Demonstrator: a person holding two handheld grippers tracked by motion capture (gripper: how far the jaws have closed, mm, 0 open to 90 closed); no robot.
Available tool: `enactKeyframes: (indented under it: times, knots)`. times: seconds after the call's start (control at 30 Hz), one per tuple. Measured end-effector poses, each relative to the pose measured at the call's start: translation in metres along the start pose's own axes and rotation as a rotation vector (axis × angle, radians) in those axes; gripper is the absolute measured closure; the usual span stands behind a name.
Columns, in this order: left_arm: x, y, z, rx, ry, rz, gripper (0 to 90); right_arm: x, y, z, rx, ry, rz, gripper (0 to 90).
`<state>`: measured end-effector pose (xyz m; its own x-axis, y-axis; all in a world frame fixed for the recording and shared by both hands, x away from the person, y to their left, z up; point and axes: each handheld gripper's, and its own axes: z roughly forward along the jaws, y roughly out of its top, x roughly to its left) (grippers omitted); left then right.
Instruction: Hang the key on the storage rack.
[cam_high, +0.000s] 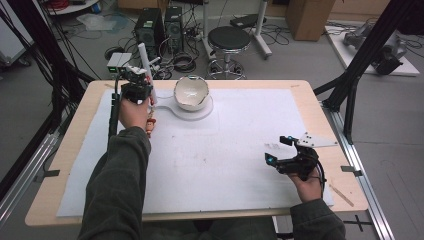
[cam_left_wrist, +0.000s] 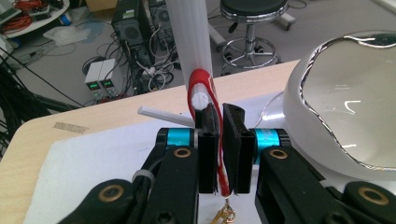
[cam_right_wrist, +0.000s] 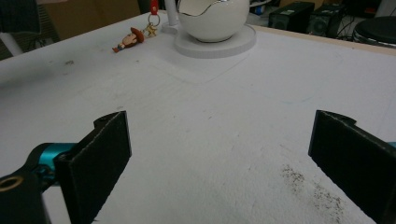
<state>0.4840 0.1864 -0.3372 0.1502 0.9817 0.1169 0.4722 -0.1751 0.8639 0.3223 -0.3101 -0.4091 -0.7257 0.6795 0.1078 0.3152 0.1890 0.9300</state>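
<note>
My left gripper (cam_left_wrist: 223, 116) is shut on the red strap (cam_left_wrist: 200, 79) of a keychain. The strap's loop lies around a short white peg (cam_left_wrist: 201, 100) on an upright white post (cam_left_wrist: 189, 37). A gold ring (cam_left_wrist: 226, 214) hangs below the jaws. The keychain's small cowboy figure (cam_high: 150, 125) dangles under my left hand and lies on the mat in the right gripper view (cam_right_wrist: 128, 38). My left gripper (cam_high: 136, 80) sits at the far left, beside a white egg-shaped bowl (cam_high: 191, 92). My right gripper (cam_high: 277, 149) rests open at the near right, nothing between its jaws (cam_right_wrist: 219, 140).
The bowl (cam_right_wrist: 215, 18) stands on a round white base (cam_right_wrist: 233, 44) joined to the post. A white mat (cam_high: 225, 155) covers the wooden table (cam_high: 70, 150). A second thin peg (cam_left_wrist: 161, 115) sticks out sideways. Dark specks (cam_right_wrist: 308, 186) mark the mat near my right gripper.
</note>
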Motion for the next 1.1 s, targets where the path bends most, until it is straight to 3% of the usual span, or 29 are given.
enactKeyframes:
  times: [0.3,0.6,1.1]
  knots:
    - [-0.004,-0.003,-0.003,-0.010,-0.047,0.025,81.0,-0.002,-0.001,-0.004,-0.010,-0.008,0.002,5.1]
    - [0.008,-0.022,-0.016,-0.039,-0.117,-0.011,78.4,-0.001,-0.001,-0.005,-0.009,-0.014,0.011,5.1]
    - [0.014,-0.033,-0.043,-0.112,-0.157,-0.029,70.7,0.000,0.000,-0.005,-0.005,-0.026,-0.001,5.1]
